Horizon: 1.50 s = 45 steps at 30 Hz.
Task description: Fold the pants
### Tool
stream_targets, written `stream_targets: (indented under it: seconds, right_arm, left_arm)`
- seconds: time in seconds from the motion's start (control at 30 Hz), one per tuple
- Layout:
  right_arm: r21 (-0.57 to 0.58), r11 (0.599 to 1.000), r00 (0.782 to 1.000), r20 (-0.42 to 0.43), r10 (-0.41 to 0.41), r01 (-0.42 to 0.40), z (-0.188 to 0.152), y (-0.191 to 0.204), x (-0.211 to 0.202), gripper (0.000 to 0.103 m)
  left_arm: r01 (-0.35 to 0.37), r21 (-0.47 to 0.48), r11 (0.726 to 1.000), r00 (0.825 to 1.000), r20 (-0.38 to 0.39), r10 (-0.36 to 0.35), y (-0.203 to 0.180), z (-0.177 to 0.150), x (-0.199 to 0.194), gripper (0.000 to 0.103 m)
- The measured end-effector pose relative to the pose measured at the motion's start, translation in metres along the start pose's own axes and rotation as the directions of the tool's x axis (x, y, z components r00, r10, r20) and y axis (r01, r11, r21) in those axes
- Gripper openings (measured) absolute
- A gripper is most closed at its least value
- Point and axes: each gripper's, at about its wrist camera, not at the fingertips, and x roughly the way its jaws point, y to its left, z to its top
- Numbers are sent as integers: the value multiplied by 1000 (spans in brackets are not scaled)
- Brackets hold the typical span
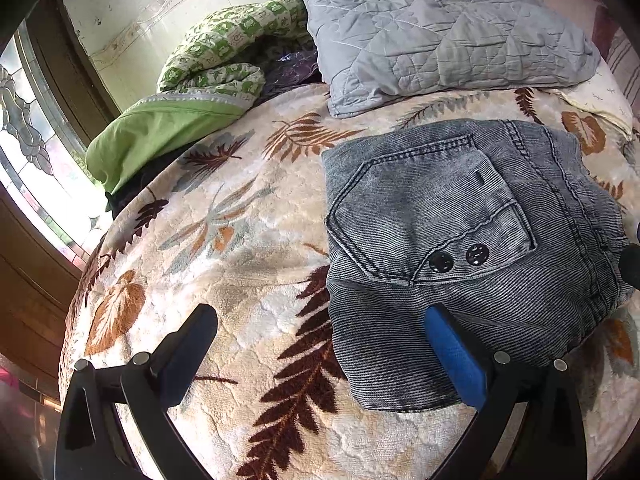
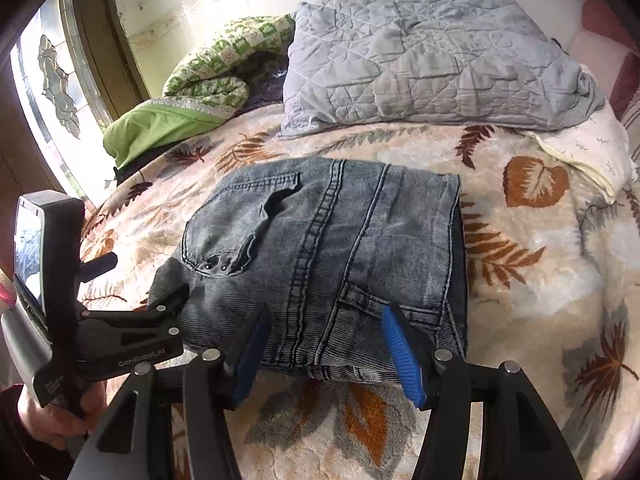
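Grey washed denim pants lie folded into a compact bundle on the leaf-print blanket, back pocket with two black snaps facing up. My left gripper is open and empty; its jaws straddle the bundle's near left edge. In the right wrist view the pants lie straight ahead. My right gripper is open and empty, just over the bundle's near edge. The left gripper's body, held by a hand, shows at the bundle's left corner.
A grey quilted pillow lies at the head of the bed behind the pants. A green patterned quilt is bunched at the back left by the wall and a window. A white cloth lies at the right.
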Motion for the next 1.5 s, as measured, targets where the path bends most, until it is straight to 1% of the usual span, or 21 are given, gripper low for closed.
stream_targets:
  seconds: [0.1, 0.27, 0.37, 0.43, 0.63, 0.83, 0.9, 1.0, 1.2, 1.37, 1.5]
  right_arm:
    - [-25, 1000, 998, 65, -4, 5, 2, 7, -19, 61]
    - [-40, 999, 988, 152, -18, 24, -1, 13, -48, 63]
    - [-49, 998, 982, 189, -28, 37, -5, 15, -62, 64]
    - [-57, 997, 977, 209, -30, 43, -7, 16, -70, 64]
    - [-30, 999, 967, 254, -21, 30, -13, 13, -85, 66]
    - [-29, 999, 967, 253, -18, 26, -13, 14, -83, 66]
    - [-34, 999, 968, 249, -21, 31, -13, 16, -81, 66]
    - [-36, 999, 972, 235, -19, 29, -14, 17, -77, 66]
    - [-39, 999, 975, 220, -15, 24, -16, 20, -70, 66]
    - [-70, 997, 976, 214, -28, 44, -18, 27, -66, 66]
    - [-68, 997, 976, 215, -22, 38, -18, 27, -66, 66]
  left_arm:
    - [30, -24, 999, 999, 40, -29, 5, 4, -18, 103]
    - [51, -84, 995, 993, 109, -42, 18, 8, -44, 103]
    - [60, -123, 991, 990, 137, -43, 27, 8, -54, 103]
    - [55, -139, 989, 985, 167, -31, 31, 7, -61, 103]
    - [44, -148, 988, 964, 264, -3, 35, 5, -84, 103]
    - [10, -138, 990, 937, 347, 38, 33, 4, -103, 103]
    - [0, -135, 991, 934, 355, 48, 32, 4, -105, 103]
    - [15, -135, 991, 934, 354, 34, 32, 4, -105, 103]
    - [30, -156, 987, 944, 330, 24, 34, 4, -100, 103]
    - [36, -167, 985, 954, 299, 16, 36, 4, -93, 103]
    - [40, -171, 984, 952, 305, 15, 37, 4, -94, 103]
